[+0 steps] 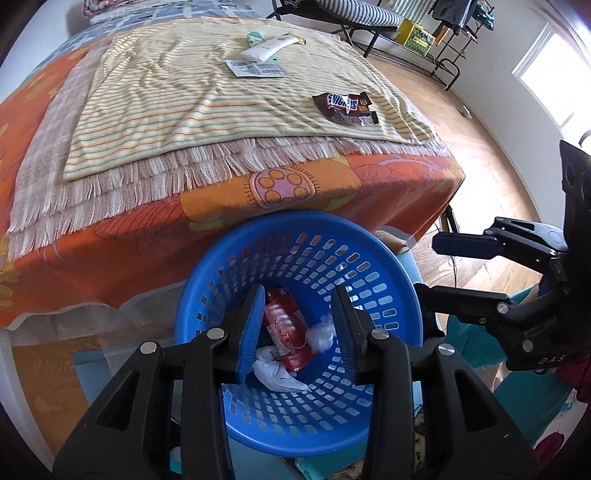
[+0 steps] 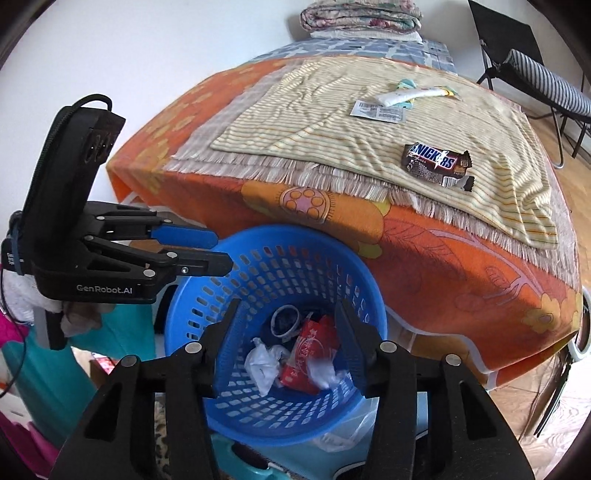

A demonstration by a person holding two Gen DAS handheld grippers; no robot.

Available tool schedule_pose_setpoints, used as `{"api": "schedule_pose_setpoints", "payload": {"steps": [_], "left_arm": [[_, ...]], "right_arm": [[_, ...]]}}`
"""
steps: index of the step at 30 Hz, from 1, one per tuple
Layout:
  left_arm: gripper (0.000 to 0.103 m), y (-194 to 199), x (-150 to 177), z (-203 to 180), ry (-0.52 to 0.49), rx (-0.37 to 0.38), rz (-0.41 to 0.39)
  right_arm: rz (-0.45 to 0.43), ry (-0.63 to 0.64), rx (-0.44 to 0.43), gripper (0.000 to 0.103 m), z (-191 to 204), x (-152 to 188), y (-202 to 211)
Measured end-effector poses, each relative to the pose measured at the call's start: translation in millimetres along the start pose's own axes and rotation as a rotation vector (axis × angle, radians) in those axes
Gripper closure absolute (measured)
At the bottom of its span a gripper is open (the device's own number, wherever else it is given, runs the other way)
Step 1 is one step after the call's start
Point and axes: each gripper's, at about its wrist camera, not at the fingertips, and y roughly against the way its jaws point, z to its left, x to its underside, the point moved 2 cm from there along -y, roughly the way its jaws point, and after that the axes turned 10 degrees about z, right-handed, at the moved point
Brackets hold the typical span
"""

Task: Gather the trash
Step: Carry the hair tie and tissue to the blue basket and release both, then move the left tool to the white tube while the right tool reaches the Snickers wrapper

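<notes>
A blue perforated basket (image 1: 369,258) (image 2: 258,247) stands at the foot of the bed. Inside lie a red wrapper (image 1: 286,334) (image 2: 310,354), crumpled white plastic (image 1: 273,371) (image 2: 264,363) and a dark ring-shaped item (image 2: 284,319). My left gripper (image 1: 297,314) (image 2: 218,251) hovers open and empty over the basket. My right gripper (image 2: 288,328) (image 1: 428,266) is also open and empty above it. On the striped blanket lie a Snickers wrapper (image 1: 345,107) (image 2: 436,162), a white paper label (image 1: 256,68) (image 2: 376,110) and a white tube (image 1: 267,48) (image 2: 406,96).
The bed has an orange floral cover (image 1: 110,229) (image 2: 461,266). Folded bedding (image 2: 360,16) lies at its head. A striped folding chair (image 2: 546,85) and wooden floor (image 1: 461,122) are to the right. Teal items (image 2: 48,369) surround the basket.
</notes>
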Motion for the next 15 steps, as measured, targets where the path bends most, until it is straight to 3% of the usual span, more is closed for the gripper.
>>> {"api": "schedule_pose_setpoints", "payload": {"steps": [4, 7, 12, 15], "left_arm": [[0.064, -0.5, -0.4, 0.7, 0.004, -0.009, 0.001], [0.048, 1.4, -0.1, 1.6, 0.009, -0.015, -0.012], [0.047, 2.4, -1.6, 2.9, 0.012, -0.022, -0.015], [0.047, 2.1, -3.4, 3.9, 0.017, -0.028, -0.012]], "right_arm": [[0.008, -0.001, 0.016, 0.054, -0.1, -0.2, -1.4], [0.015, -0.002, 0.026, 0.054, -0.4, -0.4, -3.3], [0.017, -0.010, 0.041, 0.052, -2.8, -1.5, -3.8], [0.009, -0.024, 0.064, 0.044, -5.1, -2.8, -1.4]]}}
